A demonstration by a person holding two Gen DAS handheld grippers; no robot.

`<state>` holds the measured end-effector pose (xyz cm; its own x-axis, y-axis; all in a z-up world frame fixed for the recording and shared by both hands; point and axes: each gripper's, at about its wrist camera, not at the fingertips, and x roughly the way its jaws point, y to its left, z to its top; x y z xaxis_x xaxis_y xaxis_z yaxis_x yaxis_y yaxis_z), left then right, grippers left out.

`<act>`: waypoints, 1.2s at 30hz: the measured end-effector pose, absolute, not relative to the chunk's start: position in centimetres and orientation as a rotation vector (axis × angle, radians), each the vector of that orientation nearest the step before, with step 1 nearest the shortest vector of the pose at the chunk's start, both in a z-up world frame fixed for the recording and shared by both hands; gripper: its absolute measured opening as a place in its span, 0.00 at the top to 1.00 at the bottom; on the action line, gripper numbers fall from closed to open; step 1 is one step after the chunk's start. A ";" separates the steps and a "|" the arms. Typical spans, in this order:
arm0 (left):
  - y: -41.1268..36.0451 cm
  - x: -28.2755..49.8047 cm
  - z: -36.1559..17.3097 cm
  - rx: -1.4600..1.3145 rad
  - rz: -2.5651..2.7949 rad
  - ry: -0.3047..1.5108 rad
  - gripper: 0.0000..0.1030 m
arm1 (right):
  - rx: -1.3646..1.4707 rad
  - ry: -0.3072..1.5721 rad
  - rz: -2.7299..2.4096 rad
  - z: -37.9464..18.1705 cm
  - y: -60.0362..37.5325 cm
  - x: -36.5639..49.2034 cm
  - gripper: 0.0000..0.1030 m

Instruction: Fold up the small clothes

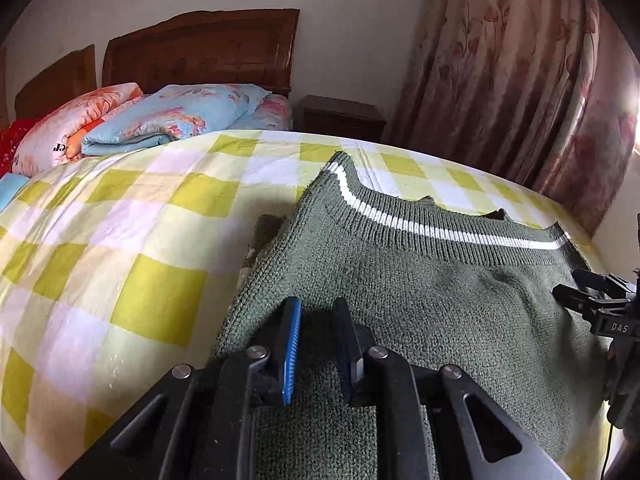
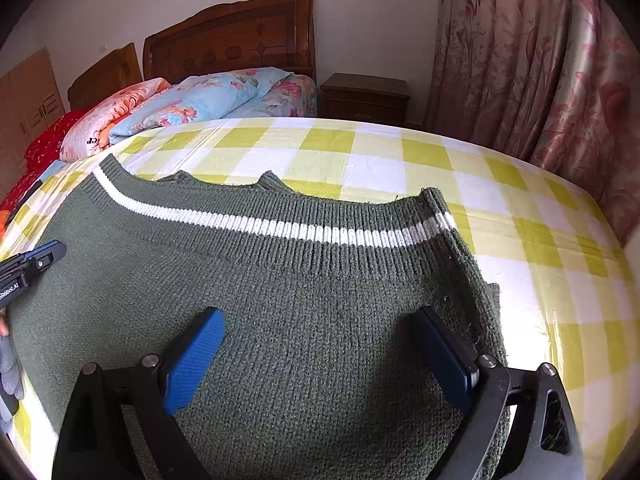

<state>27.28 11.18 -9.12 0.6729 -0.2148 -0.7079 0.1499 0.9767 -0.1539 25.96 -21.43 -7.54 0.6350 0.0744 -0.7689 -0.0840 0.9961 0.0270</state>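
A dark green knitted sweater (image 1: 420, 292) with a white stripe across its ribbed band (image 2: 304, 232) lies folded on the yellow-and-white checked bedsheet (image 1: 120, 240). My left gripper (image 1: 317, 302) is over the sweater's near left part, its jaws only a narrow gap apart. Flat knit shows in that gap and nothing looks pinched. It appears at the left edge of the right wrist view as left gripper (image 2: 56, 249). My right gripper (image 2: 320, 312) stands wide open above the sweater's (image 2: 312, 340) near right part, its fingers empty. The right gripper (image 1: 576, 292) also shows at the right of the left wrist view.
Folded floral quilts (image 2: 192, 104) lie at the head of the bed below a wooden headboard (image 2: 240, 36). A dark nightstand (image 2: 364, 98) stands beyond the bed. Pink flowered curtains (image 2: 532, 64) hang on the right. A gloved hand (image 2: 8, 360) shows at the left edge.
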 end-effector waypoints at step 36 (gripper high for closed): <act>9.6 17.2 -8.4 -0.013 -0.180 0.752 0.77 | -0.180 0.779 0.088 -8.0 -19.9 12.3 0.00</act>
<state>17.23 9.60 -8.43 0.7154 -0.1674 -0.6783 0.1579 0.9845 -0.0764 12.34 -19.90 -8.00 0.7087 0.0123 -0.7054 -0.1453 0.9810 -0.1289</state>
